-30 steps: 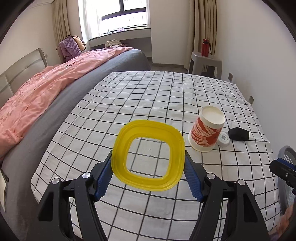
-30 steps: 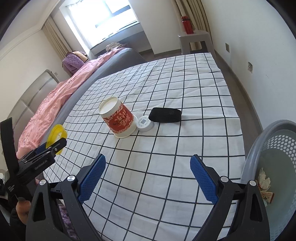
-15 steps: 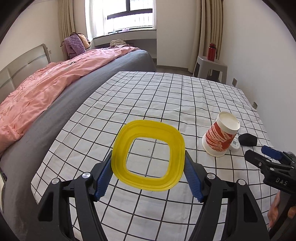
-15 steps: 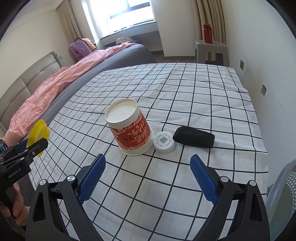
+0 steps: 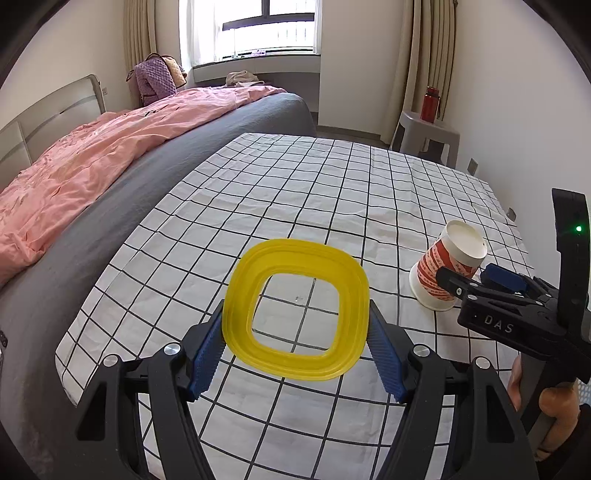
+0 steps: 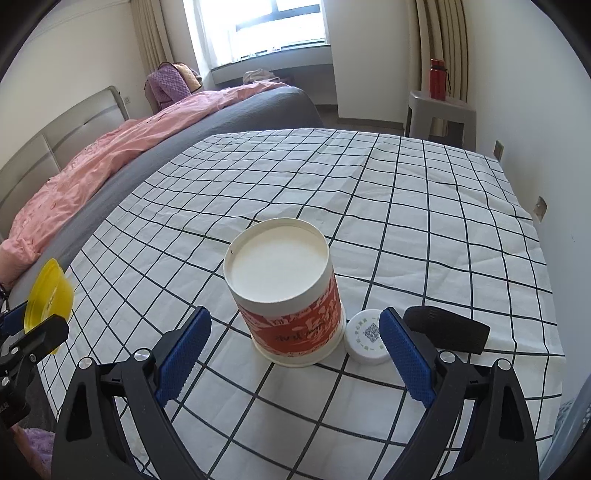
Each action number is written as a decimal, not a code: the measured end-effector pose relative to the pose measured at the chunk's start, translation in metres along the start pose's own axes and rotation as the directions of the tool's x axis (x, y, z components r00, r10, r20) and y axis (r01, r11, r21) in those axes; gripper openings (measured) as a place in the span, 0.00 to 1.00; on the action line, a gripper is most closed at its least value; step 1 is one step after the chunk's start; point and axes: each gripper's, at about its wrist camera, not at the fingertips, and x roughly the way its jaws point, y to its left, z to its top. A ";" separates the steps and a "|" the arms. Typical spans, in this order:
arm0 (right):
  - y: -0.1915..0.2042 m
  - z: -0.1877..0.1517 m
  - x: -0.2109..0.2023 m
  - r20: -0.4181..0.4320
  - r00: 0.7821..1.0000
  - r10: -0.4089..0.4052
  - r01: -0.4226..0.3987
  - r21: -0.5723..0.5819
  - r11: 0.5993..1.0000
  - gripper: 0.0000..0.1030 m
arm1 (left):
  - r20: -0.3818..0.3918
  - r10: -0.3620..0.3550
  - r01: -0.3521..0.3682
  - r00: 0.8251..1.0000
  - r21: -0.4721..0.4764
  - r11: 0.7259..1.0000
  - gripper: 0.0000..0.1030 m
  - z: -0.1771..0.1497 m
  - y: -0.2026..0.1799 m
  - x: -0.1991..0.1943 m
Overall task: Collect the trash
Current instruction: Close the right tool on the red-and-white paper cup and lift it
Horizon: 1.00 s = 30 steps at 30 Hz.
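Upside-down paper cup (image 6: 286, 295) standing upright on the checked table (image 6: 424, 229), dead ahead between the right tongs (image 6: 295, 354): wide, closing, not yet touching. White lid (image 6: 365, 338) right beside cup. Left tongs (image 5: 295, 354), farther from cup, clamping yellow lid (image 5: 295, 310).

Home bedroom, bed (image 5: 155, 162), pink duvet (image 5: 92, 155), curtained window (image 5: 269, 26)

1 cup (image 6: 288, 295), 1 lid (image 5: 295, 314) (yellow)

White cap (image 6: 365, 341) and black case (image 6: 448, 328) crowd the cup's (image 6: 291, 302) right; its left lies bare.
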 end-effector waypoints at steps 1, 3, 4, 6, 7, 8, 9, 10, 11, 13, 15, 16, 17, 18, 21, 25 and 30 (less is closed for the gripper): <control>0.001 0.001 0.004 -0.007 1.000 -0.001 0.001 -0.003 1.000 0.83 | 0.001 0.002 -0.002 1.000 -0.001 1.000 0.66 0.000 0.000 0.000; 0.004 0.001 0.010 -0.025 1.000 -0.005 0.004 -0.014 1.000 0.67 | 0.002 0.007 -0.007 1.000 -0.002 1.000 0.66 0.000 0.001 0.000; 0.005 0.000 0.014 -0.036 0.999 -0.010 0.009 -0.022 1.000 0.63 | 0.003 0.009 -0.009 1.000 -0.003 1.000 0.66 0.000 0.002 -0.001; 0.010 -0.002 0.014 -0.029 0.999 -0.018 0.017 -0.039 0.999 0.59 | 0.002 0.009 -0.009 1.000 -0.006 1.000 0.66 0.000 0.003 -0.001; 0.011 -0.002 0.013 -0.027 1.000 -0.014 0.013 -0.043 0.999 0.59 | 0.003 0.009 -0.009 1.000 -0.007 1.000 0.66 0.000 0.003 -0.001; 0.012 -0.002 0.012 -0.024 1.000 -0.009 0.008 -0.045 0.999 0.59 | 0.004 0.009 -0.009 1.000 -0.008 1.000 0.66 0.000 0.003 -0.001; 0.013 -0.002 0.010 -0.018 1.000 -0.007 0.006 -0.045 0.999 0.59 | 0.005 0.009 -0.009 1.000 -0.009 1.000 0.66 0.000 0.004 -0.001; 0.015 -0.002 0.008 -0.013 1.000 -0.006 0.006 -0.045 0.999 0.59 | 0.006 0.009 -0.009 1.000 -0.011 1.000 0.66 0.000 0.005 -0.002; 0.015 -0.001 0.006 -0.011 1.000 -0.003 0.003 -0.042 0.999 0.59 | 0.007 0.010 -0.009 1.000 -0.014 1.000 0.66 0.000 0.005 -0.002; 0.014 -0.001 0.002 -0.010 1.000 0.005 -0.005 -0.031 1.000 0.59 | 0.009 0.012 -0.011 1.000 -0.018 1.000 0.66 0.000 0.007 -0.003; 0.013 -0.001 -0.004 -0.007 1.000 0.011 -0.011 -0.020 1.000 0.59 | 0.012 0.012 -0.012 1.000 -0.024 1.000 0.66 0.001 0.009 -0.004; 0.013 -0.001 -0.008 -0.005 1.000 0.014 -0.014 -0.015 1.000 0.59 | 0.014 0.012 -0.012 1.000 -0.028 1.000 0.66 0.001 0.009 -0.004; 0.012 -0.001 -0.011 -0.002 1.000 0.015 -0.015 -0.011 1.000 0.59 | 0.016 0.011 -0.011 1.000 -0.030 0.999 0.66 0.001 0.010 -0.005; 0.012 -0.002 -0.015 0.001 1.000 0.015 -0.015 -0.007 1.000 0.59 | 0.019 0.011 -0.010 1.000 -0.033 0.999 0.66 0.001 0.011 -0.006; 0.009 -0.004 -0.029 0.014 1.000 0.011 -0.011 0.006 1.000 0.59 | 0.031 0.004 -0.003 0.999 -0.037 0.999 0.66 0.001 0.011 -0.011; 0.001 -0.010 -0.049 0.034 0.999 -0.008 0.007 0.022 1.000 0.59 | 0.045 -0.007 0.009 0.999 -0.031 0.999 0.66 0.000 0.009 -0.017; -0.016 -0.020 -0.074 0.052 0.998 -0.040 0.037 0.066 0.997 0.59 | 0.058 -0.021 0.021 0.998 -0.014 1.000 0.66 -0.002 0.000 -0.023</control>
